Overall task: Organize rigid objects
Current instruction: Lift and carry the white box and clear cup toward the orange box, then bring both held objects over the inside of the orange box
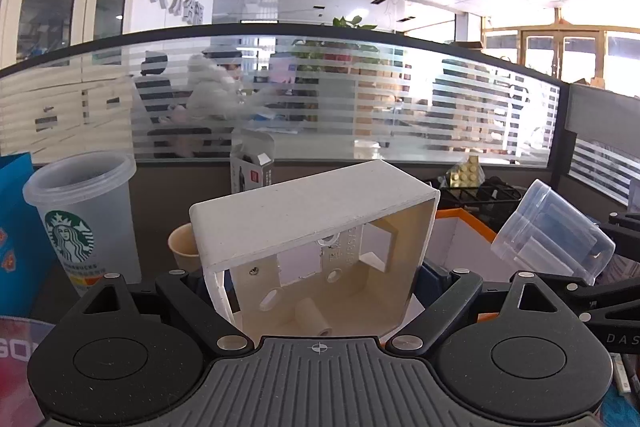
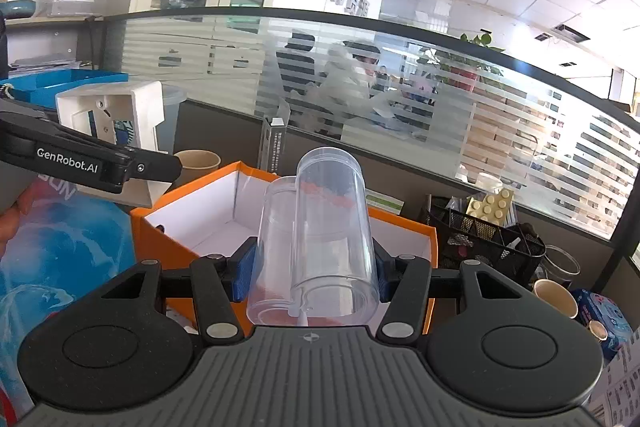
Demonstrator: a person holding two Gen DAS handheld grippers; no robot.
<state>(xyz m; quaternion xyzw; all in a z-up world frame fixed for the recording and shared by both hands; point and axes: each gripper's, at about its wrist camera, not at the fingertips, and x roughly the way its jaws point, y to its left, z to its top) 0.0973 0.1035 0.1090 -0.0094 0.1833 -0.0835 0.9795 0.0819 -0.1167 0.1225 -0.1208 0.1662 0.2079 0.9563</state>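
Both hands loaded atm. My left gripper [image 1: 320, 279] has its jaws spread wide, clamped across the white plastic housing [image 1: 316, 227], an open-backed shell w/ holes and bosses inside; it's held up off the desk, tilted, open side toward my cam. My right gripper [image 2: 314, 267] is about a quarter open, blue pads [image 2: 244, 273] pressing both sides of the clear plastic jar [image 2: 316, 231], which lies along the fingers, mouth toward the cam. The jar hangs right above the orange box [image 2: 280, 227]; white inside, looks mostly empty. In the right view the housing sits up and left of the box, near its left corner.

Risks, imo:
- Jar is smooth, round and see-through, pinched on its curved wall only. Any tilt or bump and it could roll out between the pads and drop, prob. into the box, maybe off its rim.
- Housing is gripped near max spread, so little margin; thin walls could flex and slip.
- Both loads head for the same box, so the two grippers could clash over it.
- Starbucks cup [image 1: 80, 223] and paper cup [image 1: 182, 247] stand close on the left: a low swing w/ the housing would knock them over.
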